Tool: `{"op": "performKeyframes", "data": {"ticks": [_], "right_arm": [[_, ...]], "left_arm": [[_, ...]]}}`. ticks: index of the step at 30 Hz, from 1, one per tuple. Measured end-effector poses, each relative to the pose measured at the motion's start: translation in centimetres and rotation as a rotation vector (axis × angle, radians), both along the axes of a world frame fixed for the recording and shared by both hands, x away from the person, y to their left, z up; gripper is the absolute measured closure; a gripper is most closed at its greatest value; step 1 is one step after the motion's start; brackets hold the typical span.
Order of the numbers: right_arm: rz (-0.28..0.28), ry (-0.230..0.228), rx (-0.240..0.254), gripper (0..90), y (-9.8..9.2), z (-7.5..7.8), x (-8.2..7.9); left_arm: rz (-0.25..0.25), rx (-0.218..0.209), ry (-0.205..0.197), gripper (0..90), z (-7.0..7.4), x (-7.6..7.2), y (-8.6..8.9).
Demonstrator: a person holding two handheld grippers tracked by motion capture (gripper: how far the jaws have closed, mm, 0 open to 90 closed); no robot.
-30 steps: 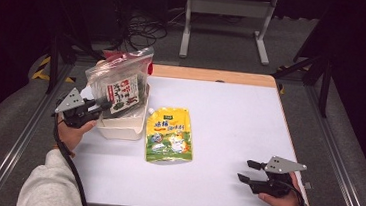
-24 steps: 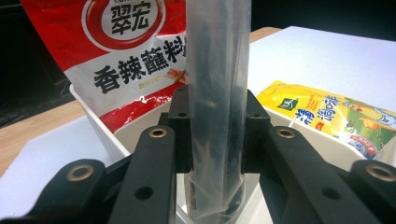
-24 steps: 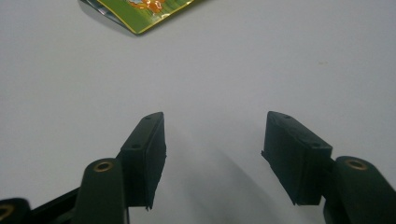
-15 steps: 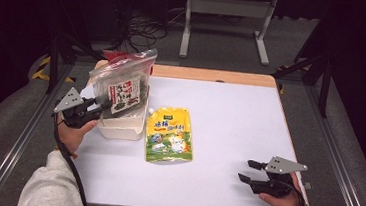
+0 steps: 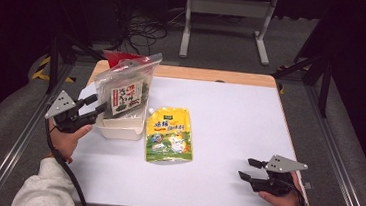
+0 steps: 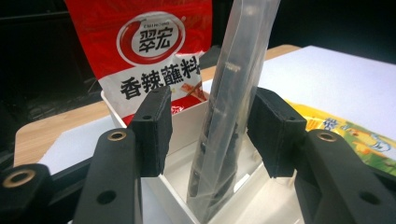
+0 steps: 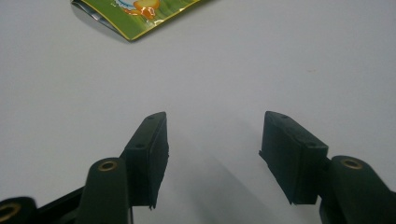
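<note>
White tub [image 5: 118,126] holds two packets: one clear pouch [image 5: 124,89], one red sachet [image 5: 120,57] (a third, yellow-green pouch [image 5: 169,134], lies flat nearby). Left gripper [image 5: 99,109] jaws just opened, straddling the clear pouch without pressing; right gripper [image 5: 247,170] gapes empty.

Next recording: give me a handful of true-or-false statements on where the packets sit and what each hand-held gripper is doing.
1. The clear bag stands in the white bin. True.
2. The left hand-held gripper clamps that bag. False: its jaws have just been opening, with the bag between them and a gap beside the left pad.
3. The yellow-green pouch lies flat on the table. True.
4. The right hand-held gripper holds the pouch. False: it is open, with nothing between its jaws.
5. The red packet lies beside the pouch. False: it stands behind the clear bag.
</note>
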State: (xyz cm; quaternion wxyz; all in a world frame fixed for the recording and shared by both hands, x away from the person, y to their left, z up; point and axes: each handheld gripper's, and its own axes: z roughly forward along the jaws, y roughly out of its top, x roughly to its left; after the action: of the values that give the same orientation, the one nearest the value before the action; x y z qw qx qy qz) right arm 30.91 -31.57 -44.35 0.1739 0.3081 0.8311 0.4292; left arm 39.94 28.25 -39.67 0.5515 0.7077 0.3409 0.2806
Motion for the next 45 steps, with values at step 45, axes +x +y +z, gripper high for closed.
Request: {"op": "performKeyframes", "data": {"ticks": [45], "right_arm": [[0.056,-0.002,0.018,57.2,1.9,0.5,1.0]], "left_arm": [[-0.135,0.098,0.075,64.7,-0.6,-6.9,-2.2]]}}
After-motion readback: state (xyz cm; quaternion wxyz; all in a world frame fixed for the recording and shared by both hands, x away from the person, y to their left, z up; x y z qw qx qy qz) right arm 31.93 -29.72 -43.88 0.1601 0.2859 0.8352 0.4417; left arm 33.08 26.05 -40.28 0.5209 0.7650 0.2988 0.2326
